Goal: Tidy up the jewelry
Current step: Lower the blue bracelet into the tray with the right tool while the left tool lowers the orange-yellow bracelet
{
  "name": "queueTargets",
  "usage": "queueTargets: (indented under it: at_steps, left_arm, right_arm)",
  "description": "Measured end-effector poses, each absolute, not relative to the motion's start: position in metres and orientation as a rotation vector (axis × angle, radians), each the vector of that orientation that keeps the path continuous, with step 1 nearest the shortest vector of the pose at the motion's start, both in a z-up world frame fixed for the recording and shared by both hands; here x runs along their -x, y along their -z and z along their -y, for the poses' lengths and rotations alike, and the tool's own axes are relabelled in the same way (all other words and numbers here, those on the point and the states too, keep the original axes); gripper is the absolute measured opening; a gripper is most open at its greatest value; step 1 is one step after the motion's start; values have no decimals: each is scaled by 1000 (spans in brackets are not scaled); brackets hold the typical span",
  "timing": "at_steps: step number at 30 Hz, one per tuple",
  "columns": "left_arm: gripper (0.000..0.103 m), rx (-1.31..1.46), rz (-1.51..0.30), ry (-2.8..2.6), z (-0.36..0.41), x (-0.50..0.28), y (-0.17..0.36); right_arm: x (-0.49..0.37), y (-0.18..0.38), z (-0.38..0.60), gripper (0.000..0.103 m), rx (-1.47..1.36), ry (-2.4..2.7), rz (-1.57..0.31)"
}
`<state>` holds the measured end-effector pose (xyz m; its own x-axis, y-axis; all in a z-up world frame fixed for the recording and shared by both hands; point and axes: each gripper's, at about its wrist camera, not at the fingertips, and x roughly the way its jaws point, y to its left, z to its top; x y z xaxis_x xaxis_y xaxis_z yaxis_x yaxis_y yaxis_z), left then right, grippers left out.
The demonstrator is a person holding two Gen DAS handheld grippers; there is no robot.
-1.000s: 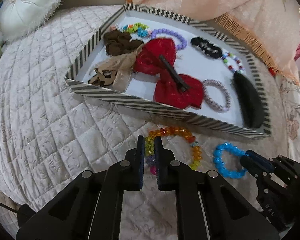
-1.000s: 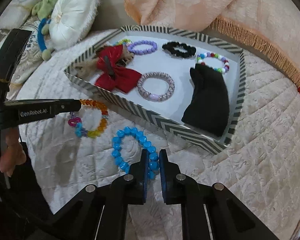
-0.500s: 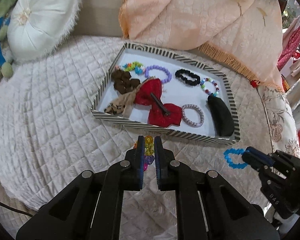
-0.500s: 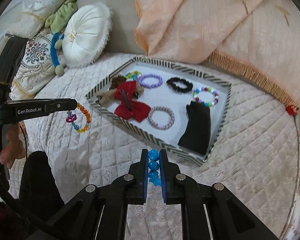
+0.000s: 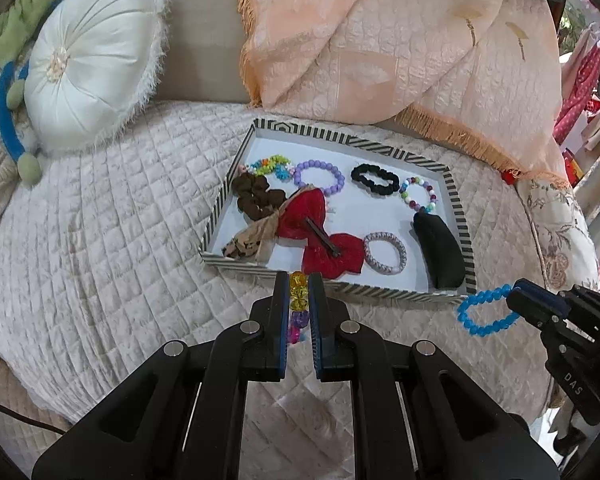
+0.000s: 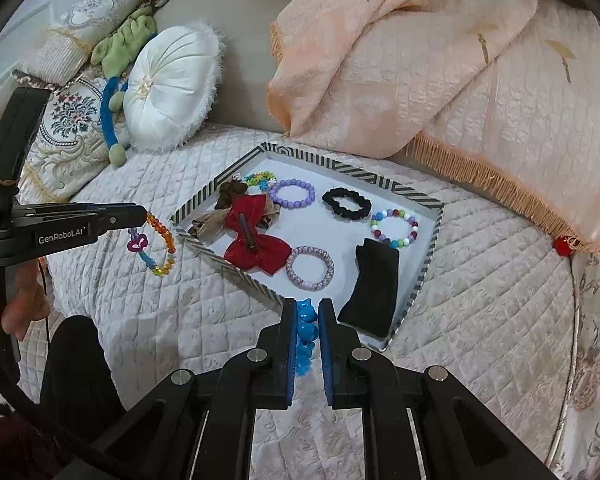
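My left gripper [image 5: 299,280] is shut on an amber and multicolour bead bracelet [image 5: 297,292], which hangs off the bed in front of the striped tray [image 5: 336,287]. From the right wrist view this bracelet [image 6: 156,240] dangles from the left gripper [image 6: 142,214], left of the tray [image 6: 236,272]. My right gripper [image 6: 305,306] is shut on a blue bead bracelet [image 6: 305,322], held in the air near the tray's front corner. The left wrist view shows that blue bracelet [image 5: 485,312] hanging from the right gripper [image 5: 514,298]. The tray holds bracelets, scrunchies and a red bow [image 5: 318,236].
The tray lies on a quilted cream bedspread [image 5: 112,240]. A white round cushion [image 5: 88,68] and a peach fringed throw [image 5: 400,48] lie behind it. A black pouch [image 6: 374,286] sits in the tray's right end. A person's hand [image 6: 18,304] grips the left tool's handle.
Both grippers have risen from the bedspread, each lifting its bracelet clear of the quilt. The tray now looks smaller and farther below.
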<state>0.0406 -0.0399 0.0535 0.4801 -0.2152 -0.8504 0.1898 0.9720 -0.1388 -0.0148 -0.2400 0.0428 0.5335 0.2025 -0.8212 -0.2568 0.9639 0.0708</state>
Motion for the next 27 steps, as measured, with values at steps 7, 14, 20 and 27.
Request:
queueTargets:
  at_steps: [7,14,20,27]
  left_arm:
    - [8,-6,-1032,248,48,-49,-57]
    - [8,-41,-1028,250,62,-65,-57]
    - [8,-64,-1027,252,77,-82,-57]
    - [8,-82,-1039,247,94,-103,-51]
  right_arm:
    - [1,-44,240,10,78,-273,-975]
    - [-22,-40,246,10,71,-268,-984]
    - [-49,-28,249,10,56,-263,-1003]
    - [-93,-8,246,10,4,-256,-1021]
